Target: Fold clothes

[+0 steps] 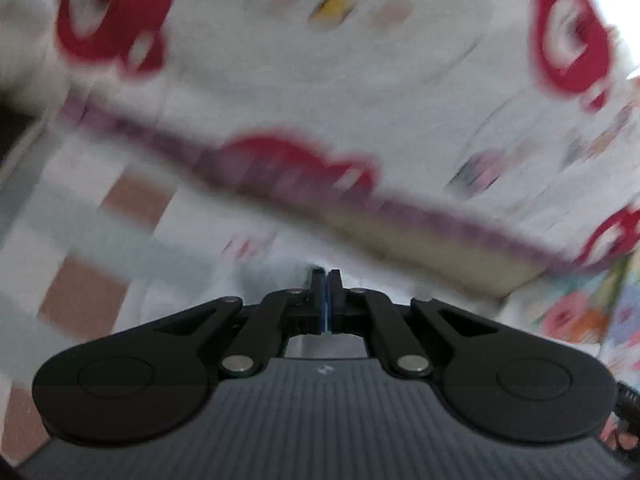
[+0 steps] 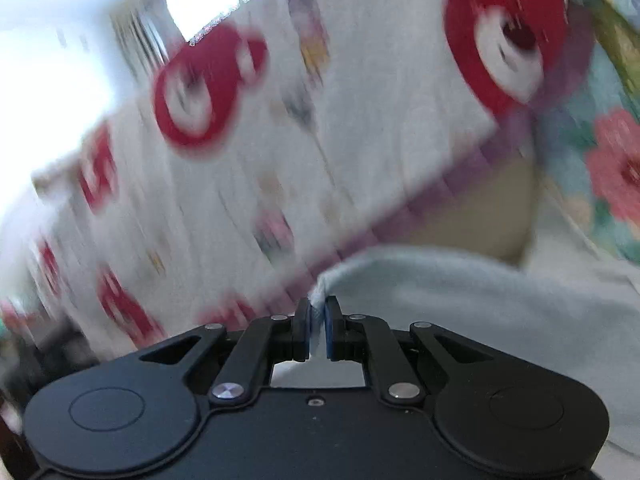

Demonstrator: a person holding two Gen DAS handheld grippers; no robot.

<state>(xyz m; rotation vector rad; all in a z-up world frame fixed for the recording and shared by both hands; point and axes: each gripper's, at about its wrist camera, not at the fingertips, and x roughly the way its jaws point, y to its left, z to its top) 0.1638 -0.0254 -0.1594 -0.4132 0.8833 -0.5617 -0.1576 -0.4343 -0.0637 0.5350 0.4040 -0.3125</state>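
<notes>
Nearest the right wrist camera, the right gripper [image 2: 318, 322] has its jaws drawn close on a bunched edge of pale blue-white garment [image 2: 460, 300]; a nub of the cloth stands up between the blue pads, so this one is grasping fabric. That garment spreads away to the right of the fingers, low in the view. Close to the left wrist camera, the left gripper [image 1: 328, 296] is clenched tight, pad against pad. Whether a thin layer of cloth is caught there cannot be told, since the frame is blurred and only pale fabric shows around the tips.

Just past both grippers runs a purple-trimmed edge [image 1: 280, 184] of a white cover printed with red shapes [image 1: 360, 60], which fills the far part of both views. Beyond it on the right, a floral cloth [image 2: 616, 168] shows. On the left, a checked surface [image 1: 80, 296] of brown and white squares lies below.

Judging by the blur and the raised pinch of cloth, the step in hand is carrying a garment edge over to make a fold. The next move calls for both hands to travel level together, keep the edge taut, and lay it down squarely before letting go.

By count: two grippers, one pale garment being handled, one red-printed cover, one floral cloth. More clothes may lie out of view.
</notes>
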